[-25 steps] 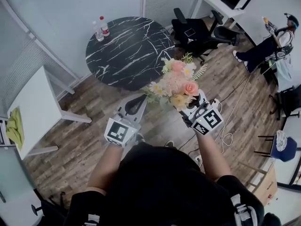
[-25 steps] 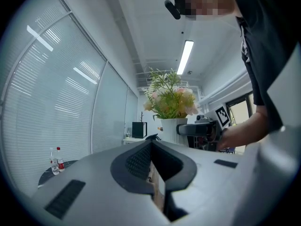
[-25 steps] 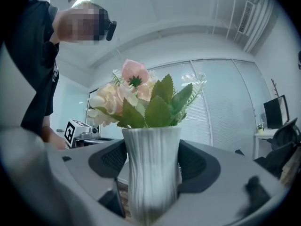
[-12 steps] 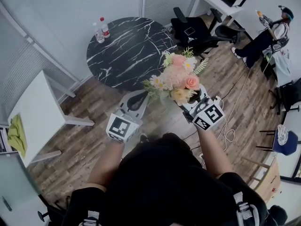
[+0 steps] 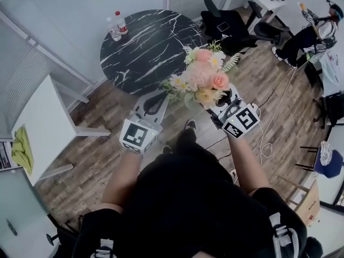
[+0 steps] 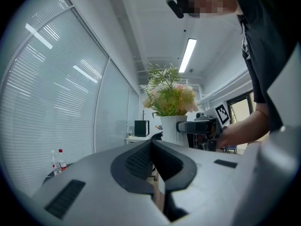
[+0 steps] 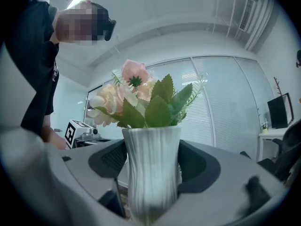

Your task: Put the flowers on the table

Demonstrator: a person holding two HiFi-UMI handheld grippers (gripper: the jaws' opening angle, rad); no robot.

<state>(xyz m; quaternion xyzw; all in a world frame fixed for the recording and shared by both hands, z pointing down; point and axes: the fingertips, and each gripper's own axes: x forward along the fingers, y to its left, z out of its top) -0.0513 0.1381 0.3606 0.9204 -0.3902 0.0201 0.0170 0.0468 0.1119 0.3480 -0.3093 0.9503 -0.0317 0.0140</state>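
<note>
Black marble worktop (image 5: 145,47) in the head view is lying ahead-left of the flowers (image 5: 203,82), which the right gripper (image 5: 226,102) is holding upright over the floor. Left gripper view: the left gripper (image 6: 153,163) is showing jaws together, empty. Right gripper view: jaws are clamping the white vase (image 7: 153,168), its long axis vertical.
</note>
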